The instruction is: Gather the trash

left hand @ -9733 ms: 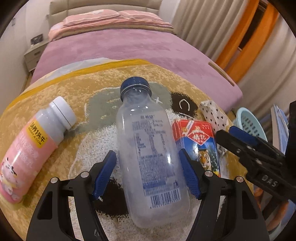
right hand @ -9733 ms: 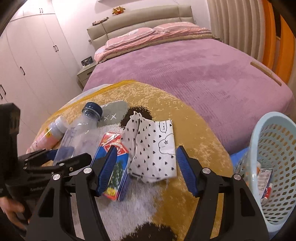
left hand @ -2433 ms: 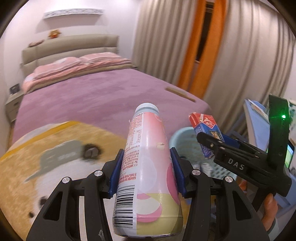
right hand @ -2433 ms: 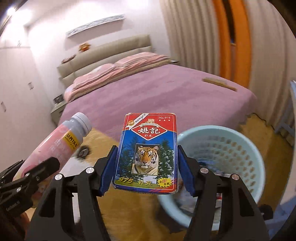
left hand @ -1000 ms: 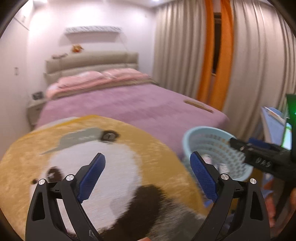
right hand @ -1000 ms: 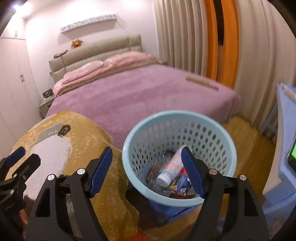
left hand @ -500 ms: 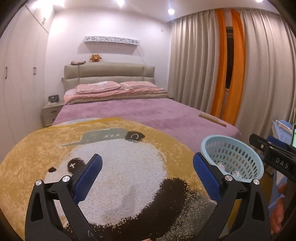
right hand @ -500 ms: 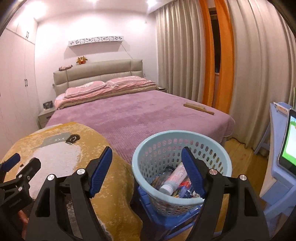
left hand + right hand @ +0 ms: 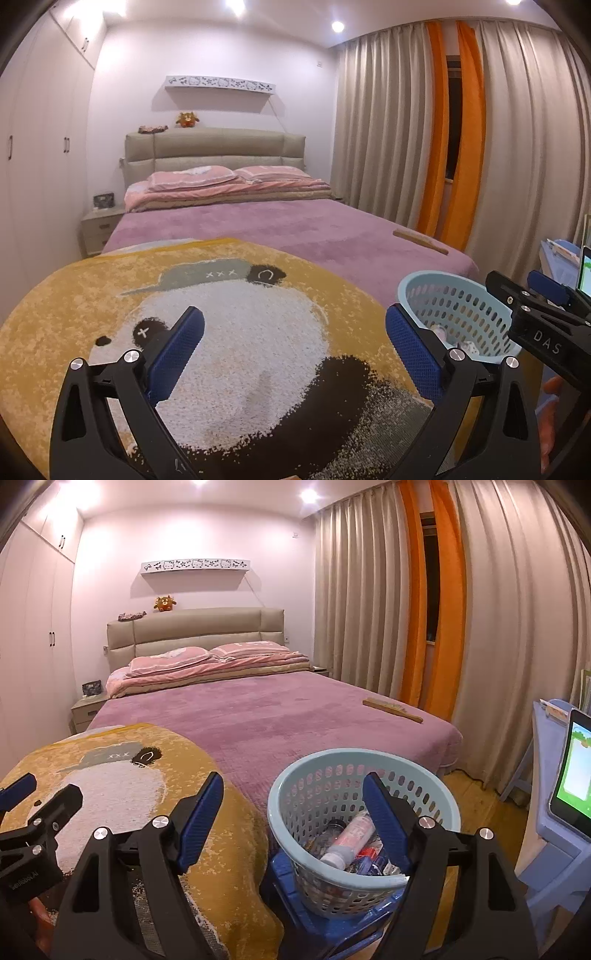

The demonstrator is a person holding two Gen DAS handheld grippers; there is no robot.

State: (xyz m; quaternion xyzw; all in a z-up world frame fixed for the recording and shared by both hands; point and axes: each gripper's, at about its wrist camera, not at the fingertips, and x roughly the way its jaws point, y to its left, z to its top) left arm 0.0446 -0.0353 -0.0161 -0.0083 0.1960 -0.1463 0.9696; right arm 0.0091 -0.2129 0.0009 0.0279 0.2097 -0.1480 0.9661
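A pale blue perforated basket (image 9: pixel 280 812) stands on a blue stool beside the bed; in it lie a pink bottle (image 9: pixel 349 840), a clear bottle and the red-and-blue carton. My right gripper (image 9: pixel 293 808) is open and bare, its fingers framing the basket's near rim. The same basket (image 9: pixel 476 314) shows at the right in the left wrist view. My left gripper (image 9: pixel 293 338) is open with nothing in it, over the yellow panda blanket (image 9: pixel 240 350). No loose trash shows on the blanket.
The purple bed (image 9: pixel 280 709) carries a wooden stick (image 9: pixel 391 709) near its right edge. Curtains (image 9: pixel 424 609) close the right side. A blue table with a lit tablet (image 9: pixel 572 768) is at far right. A nightstand (image 9: pixel 98 230) and wardrobes line the left wall.
Both views have lifted from the blanket and basket toward the room. The basket now sits lower and smaller in both views. Both grippers stayed open and bare.
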